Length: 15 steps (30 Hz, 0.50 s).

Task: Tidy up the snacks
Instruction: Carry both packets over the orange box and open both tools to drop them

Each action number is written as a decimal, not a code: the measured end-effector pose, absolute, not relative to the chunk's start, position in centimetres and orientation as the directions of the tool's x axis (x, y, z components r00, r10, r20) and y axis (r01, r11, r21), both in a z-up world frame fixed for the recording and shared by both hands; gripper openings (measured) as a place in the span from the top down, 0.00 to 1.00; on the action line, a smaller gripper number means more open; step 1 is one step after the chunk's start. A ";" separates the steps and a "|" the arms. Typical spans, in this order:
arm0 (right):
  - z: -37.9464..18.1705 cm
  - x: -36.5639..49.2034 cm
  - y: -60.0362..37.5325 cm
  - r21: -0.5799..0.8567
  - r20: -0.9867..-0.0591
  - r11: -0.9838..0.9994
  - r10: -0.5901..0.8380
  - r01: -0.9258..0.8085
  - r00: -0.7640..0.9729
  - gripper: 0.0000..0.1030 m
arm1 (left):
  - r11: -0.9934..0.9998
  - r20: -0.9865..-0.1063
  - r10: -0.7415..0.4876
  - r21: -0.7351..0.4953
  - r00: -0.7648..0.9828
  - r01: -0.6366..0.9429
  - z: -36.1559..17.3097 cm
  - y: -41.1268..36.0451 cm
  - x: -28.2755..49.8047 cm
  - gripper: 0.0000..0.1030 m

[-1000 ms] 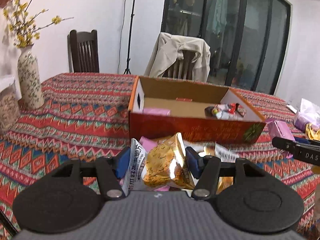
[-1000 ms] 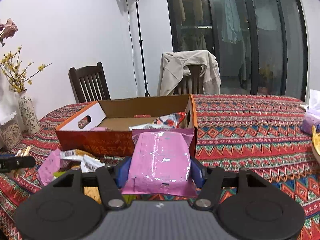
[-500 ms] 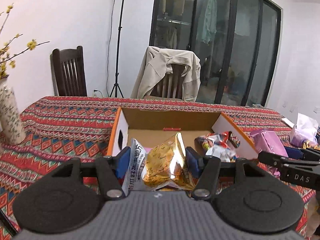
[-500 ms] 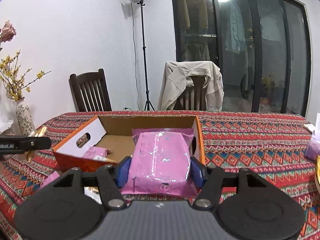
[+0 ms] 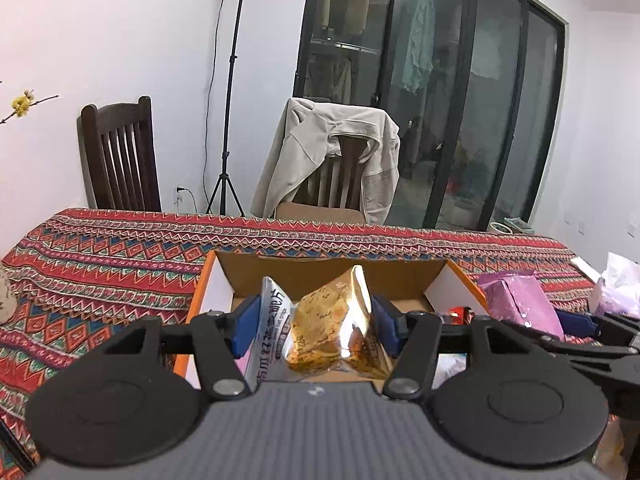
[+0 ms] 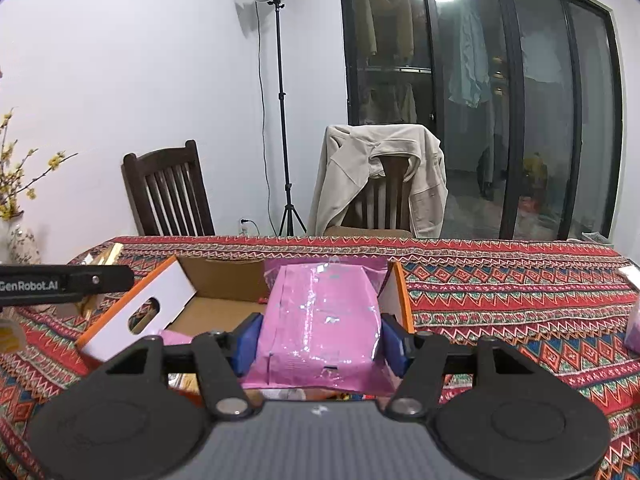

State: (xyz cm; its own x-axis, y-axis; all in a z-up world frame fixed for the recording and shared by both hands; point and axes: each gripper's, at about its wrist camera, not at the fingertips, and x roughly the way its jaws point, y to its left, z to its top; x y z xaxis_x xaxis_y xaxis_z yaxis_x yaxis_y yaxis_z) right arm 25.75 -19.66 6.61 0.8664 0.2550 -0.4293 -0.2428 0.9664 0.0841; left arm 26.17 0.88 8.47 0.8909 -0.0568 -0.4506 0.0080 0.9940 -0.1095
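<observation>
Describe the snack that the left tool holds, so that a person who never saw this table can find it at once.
On the table with the red patterned cloth stands an open cardboard box with orange edges. Just in front of it, the left tool grips a crinkled golden foil packet between its blue pads. It is shiny gold, unlike the white printed packet pressed beside it and the pink pack to the right.

A crinkled gold snack packet (image 5: 332, 328) with a white printed packet (image 5: 270, 332) beside it is held above the open orange cardboard box (image 5: 208, 288). A shiny pink pouch (image 6: 320, 320) is held over the box's right end.
</observation>
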 end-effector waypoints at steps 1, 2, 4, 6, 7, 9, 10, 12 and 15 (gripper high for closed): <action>6.5 26.2 -19.6 0.086 -0.431 0.967 0.254 -0.241 0.866 0.41 | 0.994 -0.451 -0.053 -0.111 0.891 0.003 8.4 0.8 26.7 0.42; 6.5 26.7 -19.5 0.089 -0.433 0.967 0.254 -0.239 0.865 0.41 | 0.994 -0.451 -0.051 -0.112 0.891 0.000 8.3 0.8 27.2 0.41; 6.3 27.6 -19.4 0.094 -0.434 0.968 0.251 -0.234 0.865 0.41 | 0.993 -0.451 -0.046 -0.117 0.891 -0.008 8.1 0.9 27.9 0.41; 6.0 28.4 -19.3 0.101 -0.435 0.969 0.247 -0.226 0.866 0.41 | 0.993 -0.451 -0.041 -0.119 0.892 -0.015 7.8 1.0 28.7 0.41; 5.7 28.8 -19.2 0.106 -0.435 0.969 0.246 -0.222 0.866 0.41 | 0.993 -0.452 -0.037 -0.120 0.891 -0.020 7.5 1.0 29.0 0.41; 5.3 29.5 -19.3 0.115 -0.435 0.970 0.243 -0.214 0.867 0.41 | 0.992 -0.455 -0.036 -0.124 0.890 -0.024 7.1 1.2 29.5 0.42; 5.0 29.7 -19.3 0.117 -0.434 0.970 0.242 -0.211 0.868 0.41 | 0.992 -0.459 -0.035 -0.126 0.888 -0.026 6.7 1.3 29.7 0.41; 4.3 30.2 -19.3 0.119 -0.432 0.970 0.242 -0.211 0.869 0.41 | 0.991 -0.465 -0.032 -0.132 0.885 -0.033 5.9 1.6 30.0 0.42; 3.0 31.0 -19.3 0.125 -0.449 0.970 0.244 -0.210 0.860 0.41 | 0.991 -0.485 -0.024 -0.124 0.874 -0.041 4.9 1.9 30.7 0.42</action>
